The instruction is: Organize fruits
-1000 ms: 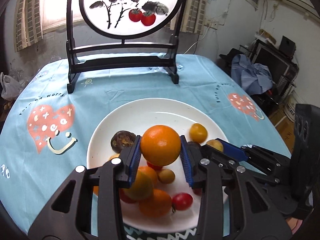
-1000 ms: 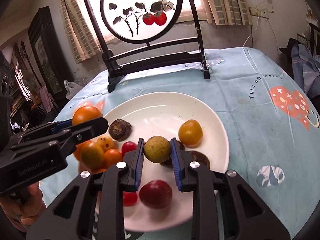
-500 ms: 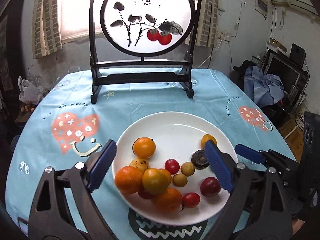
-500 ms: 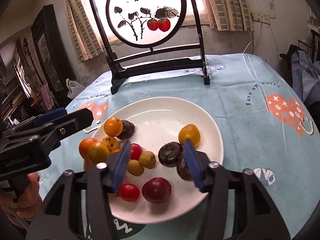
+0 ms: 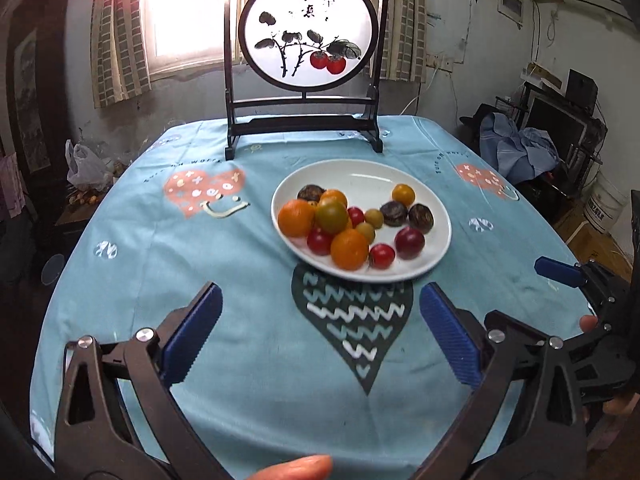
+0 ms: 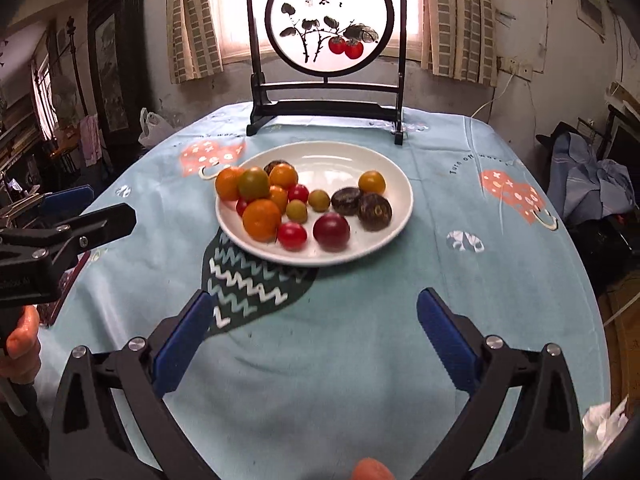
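The round table under a light-blue printed cloth (image 5: pixel 256 280) carries the white ceramic plate (image 5: pixel 434 240), which gathers the orange, red and dark fruits (image 5: pixel 344 224). Left gripper (image 5: pixel 320 336) and right gripper (image 6: pixel 316 332) hang near it, jaws opening wide, empty.

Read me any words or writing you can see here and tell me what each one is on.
"Turn off worry": on the blue tablecloth, curved beside a heart print.
Brush characters and a red seal: on the round painted screen, too stylised to read for sure.
Embossed lettering: on the left tool's body, too blurred to read.
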The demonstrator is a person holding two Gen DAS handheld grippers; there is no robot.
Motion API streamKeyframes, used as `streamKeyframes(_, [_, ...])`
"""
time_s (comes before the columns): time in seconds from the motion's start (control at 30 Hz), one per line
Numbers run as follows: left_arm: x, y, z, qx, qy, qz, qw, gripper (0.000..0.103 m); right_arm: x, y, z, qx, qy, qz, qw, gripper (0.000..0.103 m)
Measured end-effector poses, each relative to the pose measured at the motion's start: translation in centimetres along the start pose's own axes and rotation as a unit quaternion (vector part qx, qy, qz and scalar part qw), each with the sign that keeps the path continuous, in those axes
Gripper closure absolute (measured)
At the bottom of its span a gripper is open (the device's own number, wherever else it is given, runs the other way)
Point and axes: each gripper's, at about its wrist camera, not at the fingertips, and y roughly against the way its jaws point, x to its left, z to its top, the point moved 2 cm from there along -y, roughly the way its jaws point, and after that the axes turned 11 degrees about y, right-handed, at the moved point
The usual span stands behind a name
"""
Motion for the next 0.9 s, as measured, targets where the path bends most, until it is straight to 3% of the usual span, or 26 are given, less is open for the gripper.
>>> streamKeyframes(0.27, [0.5, 3.4, -5.3, 0.018, -0.013, -0.011, 0.9997, 0.002, 2.3, 4.3, -4.2, 0.001, -0.009, 0.005, 1.000, 0.001])
streamKeyframes(0.9, [0.3, 4.3, -6.6, 0.022, -0.009, -0.017, 0.9996, 0.002, 2.1, 6.3, -5.0, -0.011, -0.026, 0.000, 1.000, 0.001])
